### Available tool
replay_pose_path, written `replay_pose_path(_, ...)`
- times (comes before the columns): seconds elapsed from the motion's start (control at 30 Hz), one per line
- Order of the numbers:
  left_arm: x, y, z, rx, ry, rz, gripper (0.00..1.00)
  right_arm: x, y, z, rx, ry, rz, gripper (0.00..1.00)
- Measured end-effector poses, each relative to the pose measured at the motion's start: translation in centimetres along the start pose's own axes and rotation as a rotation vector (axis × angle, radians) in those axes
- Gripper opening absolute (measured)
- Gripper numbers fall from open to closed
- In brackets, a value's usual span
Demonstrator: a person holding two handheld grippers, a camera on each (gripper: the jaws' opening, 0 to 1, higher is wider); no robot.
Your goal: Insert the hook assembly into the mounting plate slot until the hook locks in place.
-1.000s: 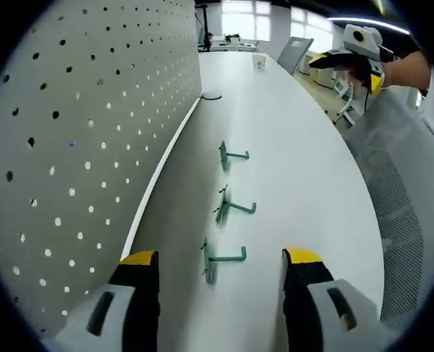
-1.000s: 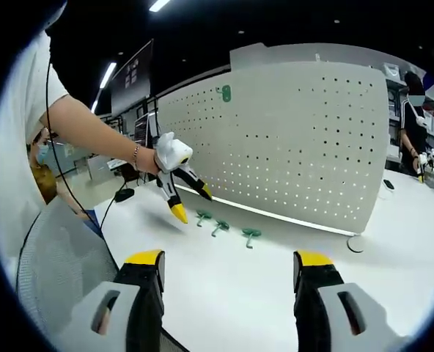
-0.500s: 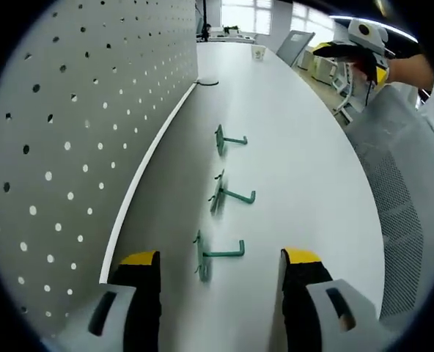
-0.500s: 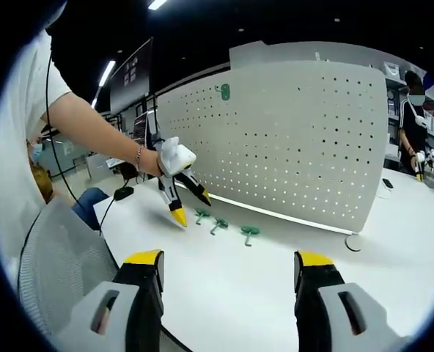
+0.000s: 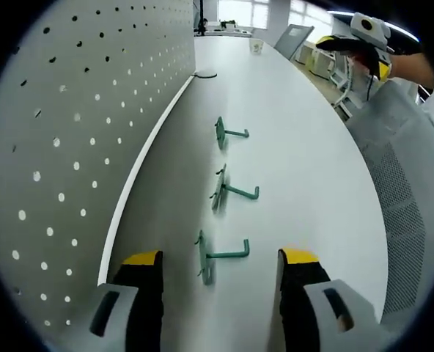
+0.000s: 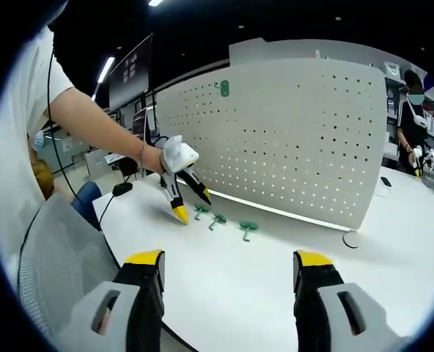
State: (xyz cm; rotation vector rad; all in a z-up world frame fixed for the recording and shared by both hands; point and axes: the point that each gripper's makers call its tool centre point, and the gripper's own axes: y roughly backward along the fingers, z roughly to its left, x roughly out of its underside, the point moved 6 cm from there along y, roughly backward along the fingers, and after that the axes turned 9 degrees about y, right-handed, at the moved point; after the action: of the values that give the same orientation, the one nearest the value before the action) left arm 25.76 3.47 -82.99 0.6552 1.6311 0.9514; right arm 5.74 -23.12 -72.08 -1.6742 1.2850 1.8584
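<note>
Reaching for the nearest hook is the step we judge to be in hand. Our left gripper hangs low over the white bench with its jaws wide open and empty, and this green hook lies on the bench between the two yellow tips. Next we should lower, centre the jaws on the stem and close gently, because the part is thin and could slip.

Three hooks lie in a row beside the pegboard, which stands at the left; the second hook and the third hook are farther away. Each has its flat plate toward the pegboard and its long stem running across the bench to the right, ending in an upturned tip.

Our right gripper waits well apart, open and empty.
</note>
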Motion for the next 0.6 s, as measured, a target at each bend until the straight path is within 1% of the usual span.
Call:
replay_pose_path(0.03, 0.05, -0.03, 0.12, -0.009, -0.019, 0.005, 0.63, 0.06, 0.04, 0.03, 0.001, -0.003, 0.0, 0.69)
replay_pose_path(0.1, 0.05, -0.12, 0.16, -0.007, -0.009, -0.001, 0.63, 0.14, 0.09, 0.05, 0.004, -0.008, 0.0, 0.69)
replay_pose_path(0.37, 0.08, 0.0, 0.15, -0.005, -0.015, -0.006, 0.62, 0.18, 0.09, 0.02, 0.007, -0.014, 0.001, 0.68)
replay_pose_path(0.47, 0.11, 0.11, 0.16, -0.006, -0.012, -0.006, 0.59, 0.18, 0.05, 0.05, 0.006, -0.017, 0.001, 0.68)
replay_pose_path(0.6, 0.19, 0.27, 0.41, -0.017, 0.001, -0.003, 0.5, 0.25, 0.06, 0.02, 0.007, -0.02, 0.001, 0.67)
